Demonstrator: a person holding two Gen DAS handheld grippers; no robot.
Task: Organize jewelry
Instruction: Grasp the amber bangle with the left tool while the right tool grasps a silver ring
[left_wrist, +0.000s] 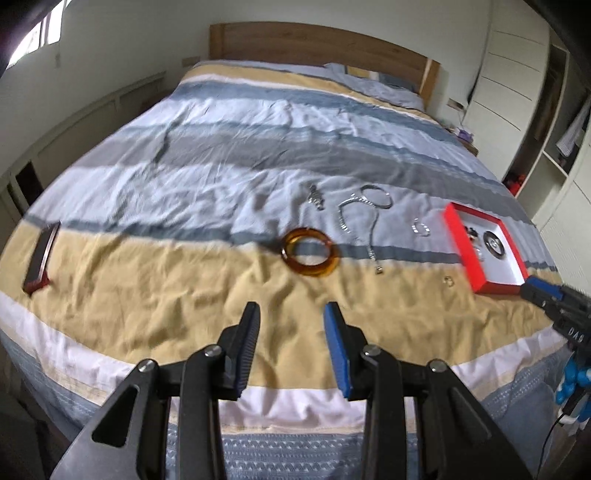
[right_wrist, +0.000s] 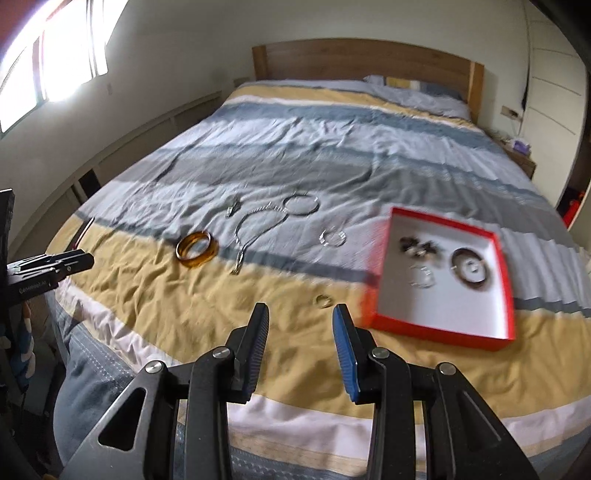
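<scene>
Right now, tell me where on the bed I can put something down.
Free: the yellow stripe between the amber bangles and the dark case at the left edge, and the wide blanket towards the headboard. Crowded: between the bangles and the red box, where chains and rings lie.

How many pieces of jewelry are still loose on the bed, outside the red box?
6: amber bangles, silver chain necklace, thin silver bangle, small silver clump, clear bracelet, small ring. Blur may hide more.

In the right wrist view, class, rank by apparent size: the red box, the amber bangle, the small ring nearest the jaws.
1. red box
2. amber bangle
3. small ring
The box lies nearer the camera than the bangle, yet the gap is too big to be doubtful.
</scene>
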